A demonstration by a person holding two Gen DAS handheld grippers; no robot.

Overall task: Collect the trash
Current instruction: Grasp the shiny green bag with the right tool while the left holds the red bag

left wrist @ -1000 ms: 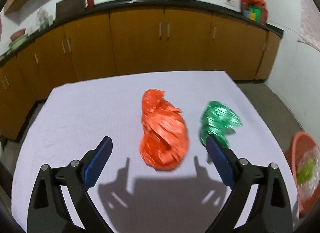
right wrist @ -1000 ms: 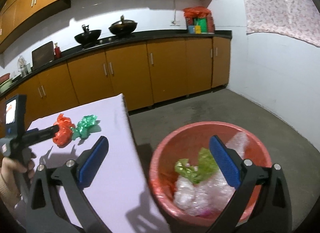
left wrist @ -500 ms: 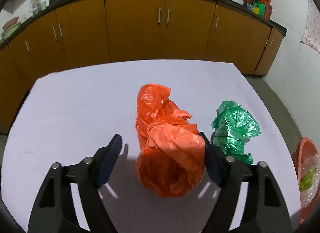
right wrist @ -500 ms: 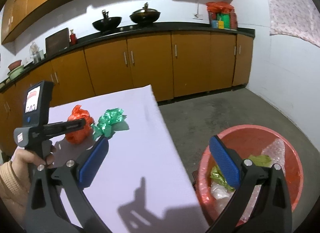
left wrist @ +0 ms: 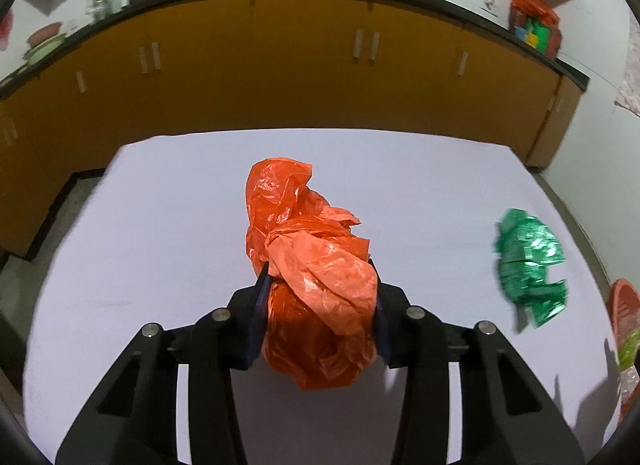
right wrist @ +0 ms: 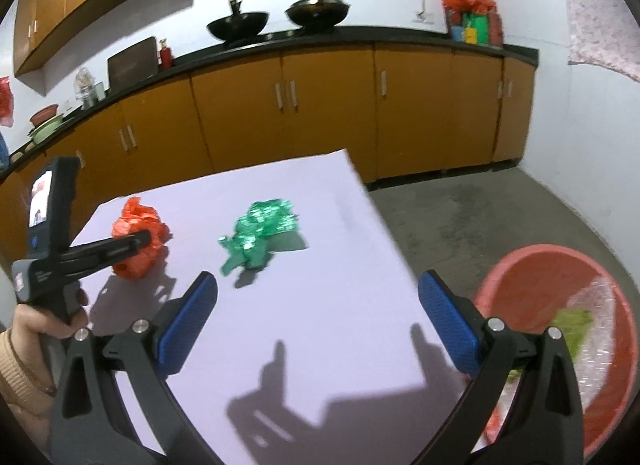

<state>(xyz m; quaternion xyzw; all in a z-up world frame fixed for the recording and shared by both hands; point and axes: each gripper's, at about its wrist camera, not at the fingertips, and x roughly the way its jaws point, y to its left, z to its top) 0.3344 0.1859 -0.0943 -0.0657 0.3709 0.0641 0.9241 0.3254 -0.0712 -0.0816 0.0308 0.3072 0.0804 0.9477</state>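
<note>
Squeezing in from both sides, the left gripper (left wrist: 318,307) has its blue-padded fingers (left wrist: 256,317) clamped on the crumpled orange plastic bag (left wrist: 316,285), right in the centre of the left wrist view, the plastic bulging up and over between the pads. From the right wrist view that same orange bag (right wrist: 138,241) sits at the left of the frame on the pale lilac bench (right wrist: 320,325), with the left gripper (right wrist: 136,251) reaching across it from the person's left hand (right wrist: 44,323) at the lower left edge. Over to the right side of the left wrist view lies the shiny green wrapper (left wrist: 530,265), a little blurred, resting on the bench (left wrist: 160,245) well apart from the orange bag. In the right wrist view that green wrapper (right wrist: 260,233) sits just above centre, beside the orange bag with bare bench between them. The right gripper (right wrist: 318,317) hangs over the near part of the bench with its blue fingers (right wrist: 188,321) spread wide and nothing between them. Down at the lower right of the right wrist view is the red basin (right wrist: 568,305) on the concrete floor (right wrist: 480,217), already carrying clear plastic and a bit of green trash; a sliver of it (left wrist: 624,305) shows at the right edge of the left wrist view. Orange cabinets (right wrist: 320,105) under a dark countertop run across the background, two black woks (right wrist: 272,21) on top.
</note>
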